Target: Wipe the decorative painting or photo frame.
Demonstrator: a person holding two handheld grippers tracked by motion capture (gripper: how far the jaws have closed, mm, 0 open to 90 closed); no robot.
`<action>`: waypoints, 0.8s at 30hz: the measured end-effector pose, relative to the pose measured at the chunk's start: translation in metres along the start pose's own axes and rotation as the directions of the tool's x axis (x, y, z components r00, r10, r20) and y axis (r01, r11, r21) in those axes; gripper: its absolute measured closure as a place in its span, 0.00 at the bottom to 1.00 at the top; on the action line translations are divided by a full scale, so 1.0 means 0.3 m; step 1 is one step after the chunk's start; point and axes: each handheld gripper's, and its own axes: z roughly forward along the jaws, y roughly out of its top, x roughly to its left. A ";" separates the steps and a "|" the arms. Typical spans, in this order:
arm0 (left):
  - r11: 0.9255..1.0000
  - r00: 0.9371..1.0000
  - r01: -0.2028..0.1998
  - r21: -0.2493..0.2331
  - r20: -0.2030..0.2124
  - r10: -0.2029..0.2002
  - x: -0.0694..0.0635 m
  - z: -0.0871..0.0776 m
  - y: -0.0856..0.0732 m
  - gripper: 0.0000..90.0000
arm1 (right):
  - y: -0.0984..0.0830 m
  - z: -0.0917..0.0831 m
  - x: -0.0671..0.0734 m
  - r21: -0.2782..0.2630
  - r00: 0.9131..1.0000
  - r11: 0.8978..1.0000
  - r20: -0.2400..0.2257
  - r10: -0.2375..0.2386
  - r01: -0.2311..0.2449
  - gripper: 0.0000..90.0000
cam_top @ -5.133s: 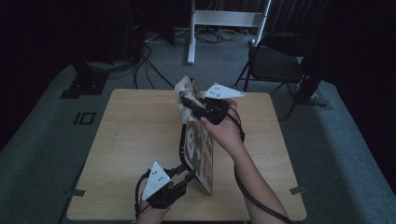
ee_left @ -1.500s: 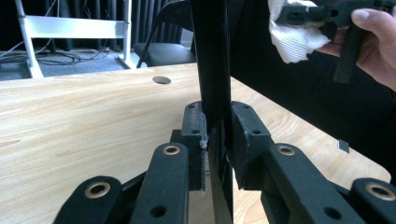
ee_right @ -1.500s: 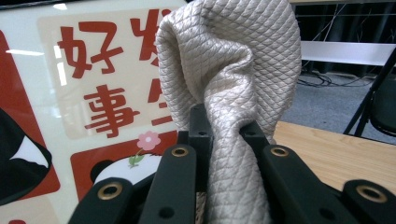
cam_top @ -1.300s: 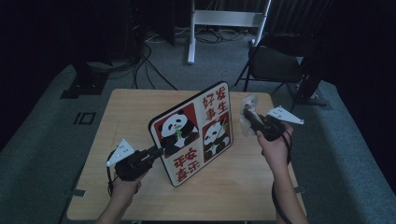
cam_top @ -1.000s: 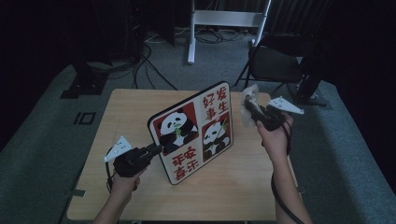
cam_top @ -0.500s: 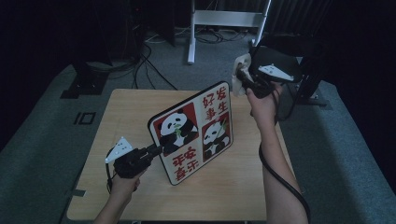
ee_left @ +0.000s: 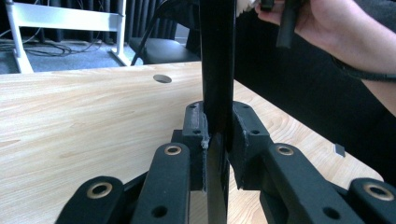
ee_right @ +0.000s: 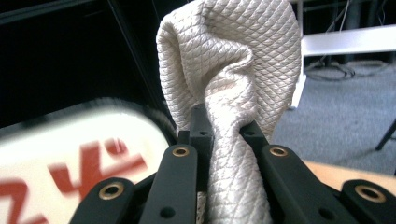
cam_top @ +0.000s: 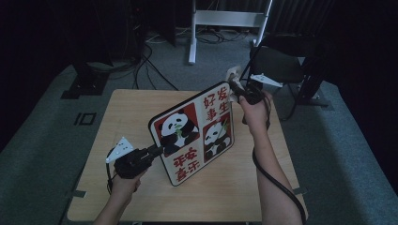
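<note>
Cream quilted cloth (ee_right: 233, 93), clamped in the right gripper (cam_top: 240, 90) jaws, has been carried from beside the board to its top corner; wiping is judged imminent. Black-edged rectangular panda picture board (cam_top: 195, 133) is held upright on the wooden tabletop (cam_top: 122, 112), its edge clamped by the left gripper (ee_left: 217, 140) jaws. Cloth weave is resolved in the right gripper view; the high view shows the board's printed face.

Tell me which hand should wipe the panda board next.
Right. The right tongs are shut on the cream cloth and sit at the panda board's top corner. The left tongs are clamped on the board's edge, keeping it upright on the table, so they should probably just steady it.
</note>
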 end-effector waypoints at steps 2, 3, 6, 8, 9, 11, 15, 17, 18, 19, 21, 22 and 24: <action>1.000 1.000 -0.002 0.002 0.002 0.002 -0.002 -0.001 0.000 0.87 | -0.028 -0.002 -0.008 0.011 1.000 1.000 0.006 0.007 -0.007 0.90; 1.000 1.000 -0.005 0.002 0.001 0.005 -0.003 -0.001 0.000 0.87 | -0.037 -0.005 -0.011 0.014 1.000 1.000 0.005 0.010 -0.010 0.90; 1.000 1.000 -0.003 0.002 0.000 0.003 -0.003 0.000 0.000 0.87 | -0.067 -0.020 -0.023 0.032 0.999 0.999 0.004 0.040 -0.040 0.90; 1.000 1.000 -0.005 0.002 0.001 0.005 -0.003 0.000 0.000 0.87 | -0.084 -0.031 -0.025 0.038 0.999 0.998 0.003 0.047 -0.047 0.91; 1.000 1.000 -0.003 0.003 -0.001 0.003 -0.003 0.000 0.001 0.87 | -0.093 -0.034 -0.025 0.047 0.999 0.998 0.009 0.037 -0.038 0.91; 1.000 1.000 -0.003 0.002 -0.001 0.003 -0.003 0.000 0.001 0.87 | -0.114 -0.032 -0.033 0.076 0.999 0.996 0.016 0.036 -0.037 0.91; 1.000 1.000 -0.006 0.001 -0.002 0.006 -0.005 -0.001 0.000 0.87 | -0.169 -0.038 -0.051 0.089 0.997 0.993 0.024 0.072 -0.074 0.91; 1.000 1.000 -0.005 0.002 -0.004 0.005 -0.005 0.000 0.001 0.87 | -0.190 -0.045 -0.059 0.093 0.995 0.991 0.026 0.097 -0.099 0.91; 1.000 1.000 -0.006 0.002 -0.002 0.006 -0.005 0.000 0.001 0.87 | -0.202 -0.051 -0.063 0.092 0.994 0.989 0.026 0.110 -0.112 0.91; 1.000 1.000 -0.007 0.002 -0.001 0.007 -0.004 0.000 0.001 0.87 | -0.216 -0.054 -0.069 0.100 0.993 0.988 0.027 0.112 -0.114 0.91; 1.000 1.000 -0.006 0.002 -0.003 0.006 -0.005 0.000 0.001 0.87 | -0.225 -0.056 -0.073 0.107 0.993 0.987 0.029 0.114 -0.116 0.91; 1.000 1.000 -0.009 0.002 -0.004 0.009 -0.006 0.000 0.001 0.87 | -0.237 -0.058 -0.078 0.115 0.992 0.986 0.030 0.119 -0.122 0.91; 1.000 1.000 -0.010 0.004 -0.005 0.010 -0.006 0.000 0.002 0.87 | -0.273 -0.065 -0.085 0.133 0.992 0.984 0.044 0.117 -0.122 0.91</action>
